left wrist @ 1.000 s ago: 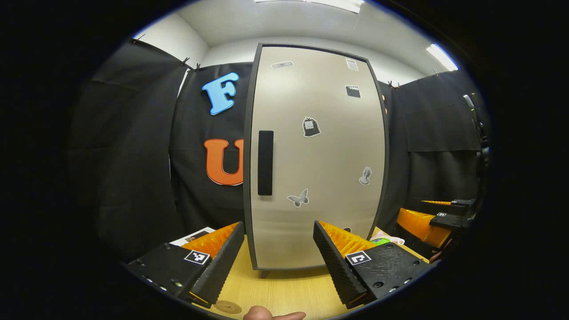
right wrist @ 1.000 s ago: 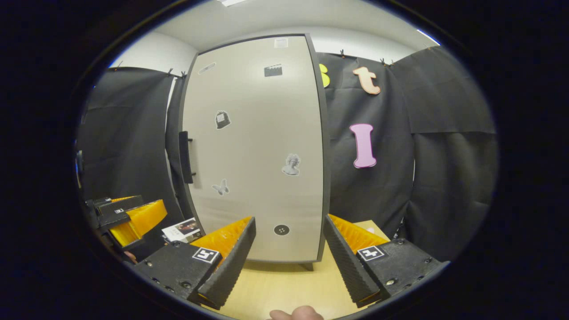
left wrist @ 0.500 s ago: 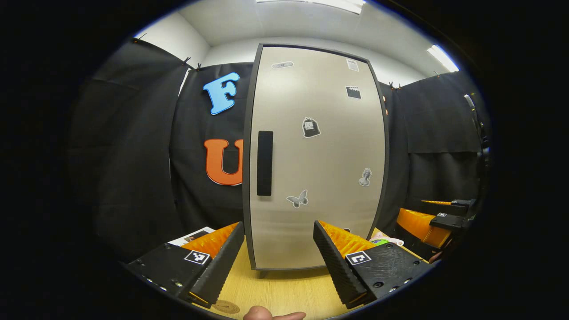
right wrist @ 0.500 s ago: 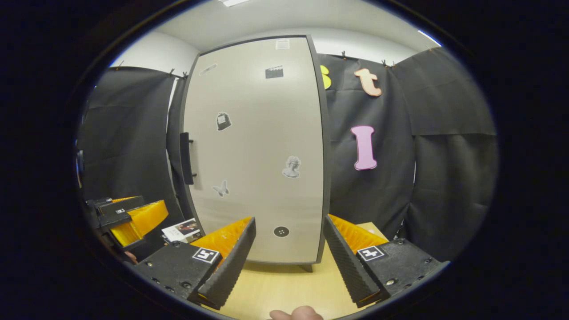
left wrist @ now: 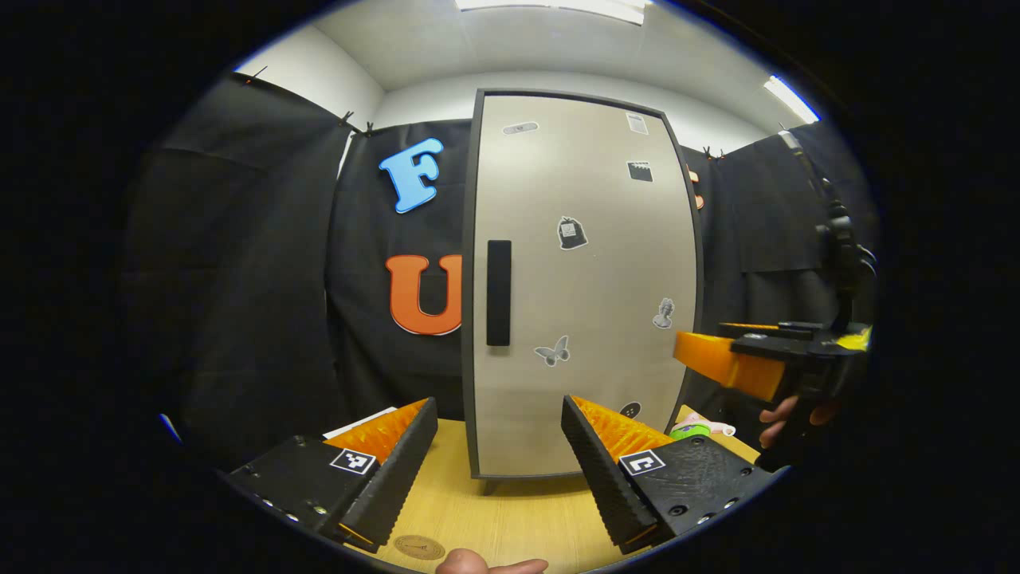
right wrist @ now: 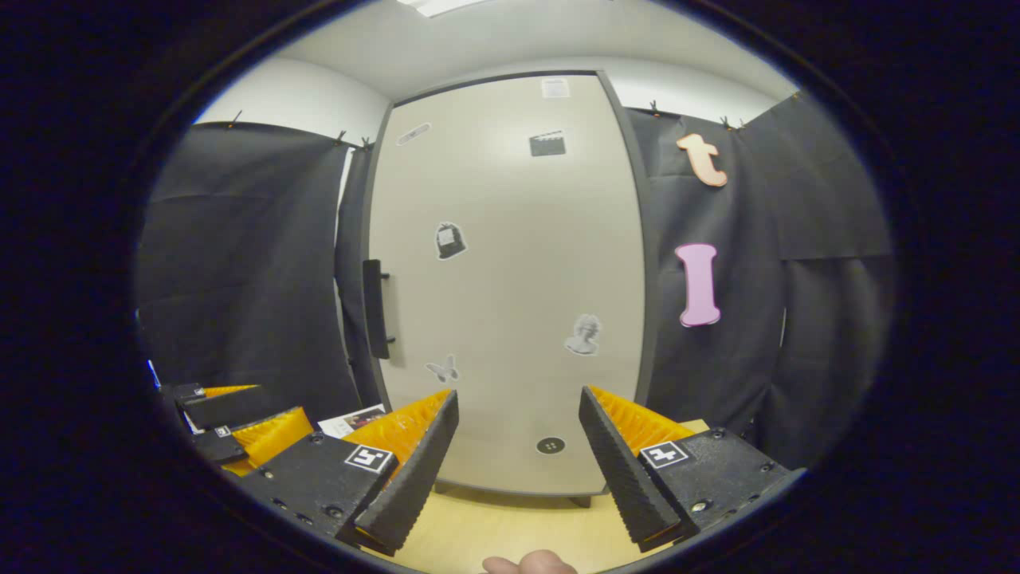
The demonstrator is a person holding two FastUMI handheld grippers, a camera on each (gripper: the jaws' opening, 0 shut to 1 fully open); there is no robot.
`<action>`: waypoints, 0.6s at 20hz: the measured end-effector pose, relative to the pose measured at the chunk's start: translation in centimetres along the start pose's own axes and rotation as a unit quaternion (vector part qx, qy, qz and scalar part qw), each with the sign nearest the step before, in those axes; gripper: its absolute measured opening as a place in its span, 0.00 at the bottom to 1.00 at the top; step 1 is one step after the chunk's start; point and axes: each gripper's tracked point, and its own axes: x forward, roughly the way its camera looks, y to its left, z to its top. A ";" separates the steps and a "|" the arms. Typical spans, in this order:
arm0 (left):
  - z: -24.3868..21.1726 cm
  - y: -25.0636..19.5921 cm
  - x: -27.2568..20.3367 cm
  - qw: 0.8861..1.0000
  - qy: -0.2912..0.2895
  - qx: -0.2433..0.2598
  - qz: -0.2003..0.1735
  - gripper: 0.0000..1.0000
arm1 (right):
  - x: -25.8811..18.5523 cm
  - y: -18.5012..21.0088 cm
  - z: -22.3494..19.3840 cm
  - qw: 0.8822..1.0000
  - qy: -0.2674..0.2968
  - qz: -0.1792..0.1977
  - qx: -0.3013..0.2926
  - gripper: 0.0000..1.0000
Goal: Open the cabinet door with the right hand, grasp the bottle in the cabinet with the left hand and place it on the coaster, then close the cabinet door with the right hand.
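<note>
Standing upright on the wooden tabletop [left wrist: 510,518], the cabinet [left wrist: 586,287] has its long axis vertical and its door [left wrist: 590,263] closed, facing both cameras.

Left gripper view, left to right: a sheet of printed paper [left wrist: 362,420] lies just behind the left finger of the left tongs [left wrist: 500,462]. These tongs are wide apart and hold nothing, and the foot of the cabinet shows in the gap between them. A small round coaster [left wrist: 419,547] lies on the tabletop near the bottom edge, beside the left finger; its printed mark is too small to read. A fingertip [left wrist: 466,563] shows at the bottom edge. The black bar handle [left wrist: 498,292] runs vertically along the door's left edge. Stickers on the door include a bag, a butterfly [left wrist: 553,351], a bust, a clapperboard and a small label; no writing on them is legible. At right, the right tongs [left wrist: 733,359] point toward the cabinet, level with the lower part of the door, held by a hand [left wrist: 785,418]. Small pink and green items [left wrist: 701,429] lie on the tabletop below them.

Right gripper view: the left tongs [right wrist: 239,418] appear at lower left. The right tongs [right wrist: 518,466] are likewise wide apart and empty, apart from the handle [right wrist: 374,309] up to their left. The bottle is hidden behind the shut door.
</note>
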 end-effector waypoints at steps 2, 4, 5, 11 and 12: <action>-0.4 1.2 -2.0 1.000 -0.002 -0.003 0.017 0.95 | 2.3 3.0 0.7 0.999 -0.001 0.034 -0.012 0.98; -1.2 2.1 -4.0 1.000 0.004 -0.007 0.029 0.95 | 4.7 6.4 0.6 0.998 0.009 0.064 -0.028 0.98; -1.7 2.5 -5.0 0.999 0.008 -0.008 0.035 0.95 | 6.0 7.8 0.7 0.997 0.010 0.075 -0.032 0.93; -4.3 4.6 -8.9 0.997 0.030 -0.006 0.073 0.95 | 12.6 14.2 1.1 0.994 0.030 0.096 -0.031 0.93; -4.5 4.8 -9.1 0.997 0.031 -0.006 0.075 0.95 | 13.2 14.5 1.1 0.995 0.033 0.093 -0.027 0.93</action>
